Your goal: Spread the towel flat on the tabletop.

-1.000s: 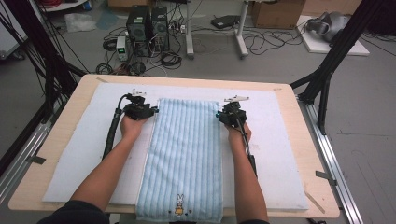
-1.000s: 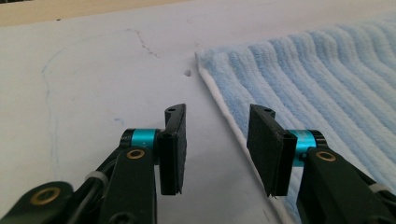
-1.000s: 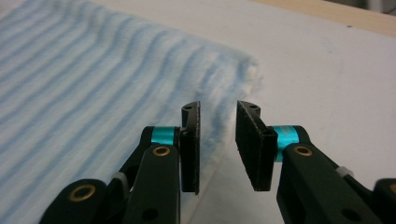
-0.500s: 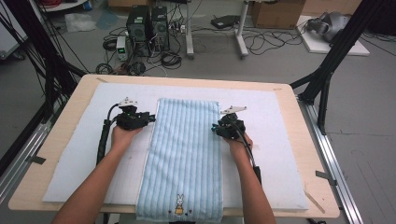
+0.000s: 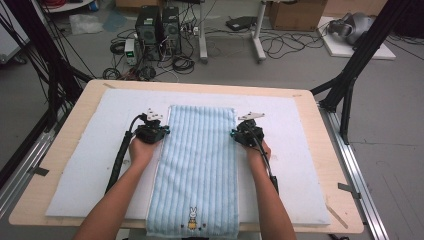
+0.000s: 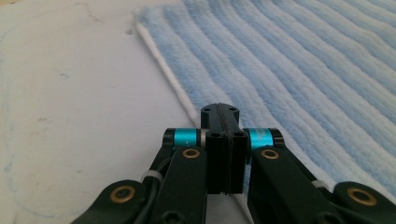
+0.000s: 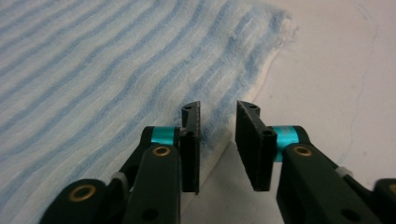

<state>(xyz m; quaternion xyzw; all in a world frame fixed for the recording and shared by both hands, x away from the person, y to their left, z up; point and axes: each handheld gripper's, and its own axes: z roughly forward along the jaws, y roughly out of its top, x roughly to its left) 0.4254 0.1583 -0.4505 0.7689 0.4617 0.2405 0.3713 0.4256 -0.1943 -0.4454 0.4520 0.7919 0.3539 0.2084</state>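
Towel (image 5: 197, 170): blue-striped, flat on the white mat (image 5: 90, 165) on the tabletop (image 5: 345, 200), rabbit end nearest the person.
Left gripper (image 5: 159, 132): fingers (image 6: 219, 140) have just been closing; now pressed together at the towel's left edge, whether any cloth is caught I cannot tell.
Right gripper (image 5: 239, 134): fingers (image 7: 247, 144) spread, straddling the right edge.
Change: left gripper has shifted toward the edge.
Meaning: a two-sided lift or fold seems in preparation.

The towel's (image 5: 197, 170) near end ran past the table's (image 5: 65, 130) front edge and was cut off by the frame. Whether the left gripper (image 6: 219, 114) pinched its hem stayed unclear.
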